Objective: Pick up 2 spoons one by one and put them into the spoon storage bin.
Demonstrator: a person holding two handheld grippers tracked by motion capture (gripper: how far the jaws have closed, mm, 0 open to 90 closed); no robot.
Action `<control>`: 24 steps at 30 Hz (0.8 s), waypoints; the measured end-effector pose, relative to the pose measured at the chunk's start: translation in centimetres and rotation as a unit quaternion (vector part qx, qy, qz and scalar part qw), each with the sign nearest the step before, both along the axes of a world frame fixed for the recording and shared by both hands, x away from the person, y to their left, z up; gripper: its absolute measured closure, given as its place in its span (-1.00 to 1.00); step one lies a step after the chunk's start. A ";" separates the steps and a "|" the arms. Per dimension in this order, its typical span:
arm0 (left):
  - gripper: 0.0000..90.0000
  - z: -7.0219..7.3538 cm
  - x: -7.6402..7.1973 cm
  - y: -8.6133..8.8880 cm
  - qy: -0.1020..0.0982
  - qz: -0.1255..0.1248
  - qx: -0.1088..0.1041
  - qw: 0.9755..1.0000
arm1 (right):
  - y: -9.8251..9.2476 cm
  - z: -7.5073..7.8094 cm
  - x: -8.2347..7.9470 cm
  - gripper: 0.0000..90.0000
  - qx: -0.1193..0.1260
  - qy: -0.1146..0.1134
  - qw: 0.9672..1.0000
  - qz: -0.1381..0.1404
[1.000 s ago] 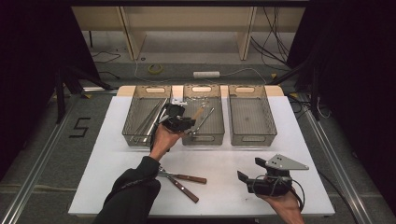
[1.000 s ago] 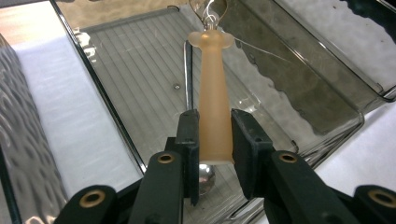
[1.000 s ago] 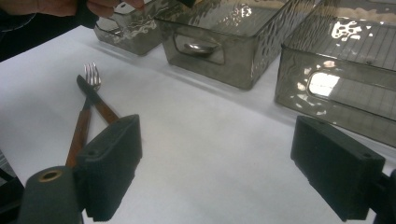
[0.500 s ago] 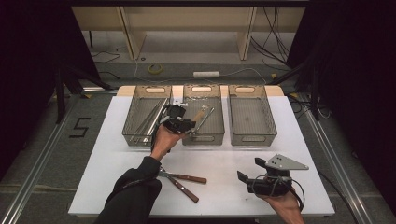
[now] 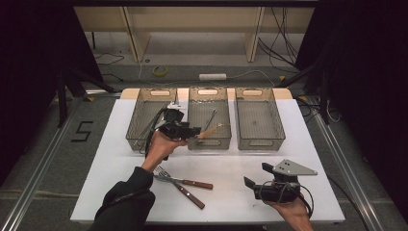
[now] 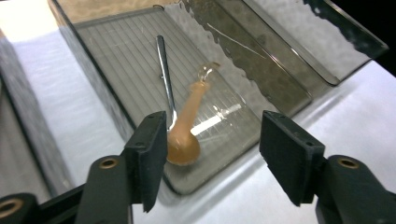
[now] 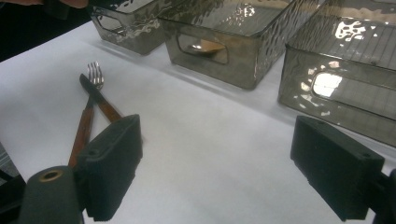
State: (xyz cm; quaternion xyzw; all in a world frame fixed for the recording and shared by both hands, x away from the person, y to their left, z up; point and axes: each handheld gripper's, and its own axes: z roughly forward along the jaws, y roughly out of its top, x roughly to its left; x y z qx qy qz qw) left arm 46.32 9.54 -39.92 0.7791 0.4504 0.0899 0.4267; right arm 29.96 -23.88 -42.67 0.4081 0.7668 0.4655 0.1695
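Note:
My left gripper point(image 5: 193, 131) hovers at the near end of the middle smoked-plastic bin point(image 5: 209, 144). Its jaws have just been opening and now stand open, with nothing between them point(image 6: 210, 128). A wooden spoon point(image 6: 186, 133) lies loose on the bin floor point(image 6: 126, 60) beyond the jaws, bowl toward me, crossing a metal spoon point(image 6: 163, 70). From above, the wooden spoon point(image 5: 210, 131) rests at the bin's near end. My right gripper point(image 5: 254, 179) is held low over the table's near right, open and empty point(image 7: 219, 135).
A fork point(image 5: 166, 174) and a knife point(image 5: 190, 195), both with brown handles, lie crossed on the white table near its front; they are the fork point(image 7: 95, 72) and knife point(image 7: 98, 98) left of my right jaws. The left bin point(image 5: 149, 120) holds several long metal utensils. A third bin point(image 5: 260, 120) stands at the right.
The left gripper's jaws opened and let go of the wooden spoon, which now lies in the middle bin. The left hand drew back a little toward me. The right gripper stayed put.

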 end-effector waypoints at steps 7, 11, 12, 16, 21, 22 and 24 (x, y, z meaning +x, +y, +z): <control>-0.18 0.2 -2.4 2.1 -0.018 -0.005 -0.024 1.000 | 0.2 -0.1 0.0 -0.61 -0.002 0.001 1.000 0.002; -0.25 0.3 -3.2 2.7 -0.018 -0.003 -0.027 0.999 | 0.4 -0.1 0.0 -0.60 -0.004 0.003 1.000 0.006; -0.25 0.3 -3.4 2.8 -0.019 -0.007 -0.027 0.999 | 0.4 -0.1 0.0 -0.60 -0.003 0.005 1.000 0.009; -0.29 0.6 -4.5 3.1 -0.030 -0.021 -0.027 0.999 | 0.6 -0.1 -0.1 -0.59 -0.005 0.004 1.000 0.019; -0.31 0.8 -6.0 3.6 -0.051 -0.023 -0.040 0.998 | 0.8 -0.2 -0.1 -0.57 -0.007 0.006 0.999 0.039; -0.32 0.7 -6.2 3.7 -0.054 -0.026 -0.039 0.997 | 0.9 -0.1 -0.1 -0.57 -0.004 0.007 0.999 0.042; -0.33 0.6 -6.8 4.1 -0.064 -0.029 -0.037 0.997 | 1.1 -0.1 -0.1 -0.57 -0.005 0.006 0.999 0.050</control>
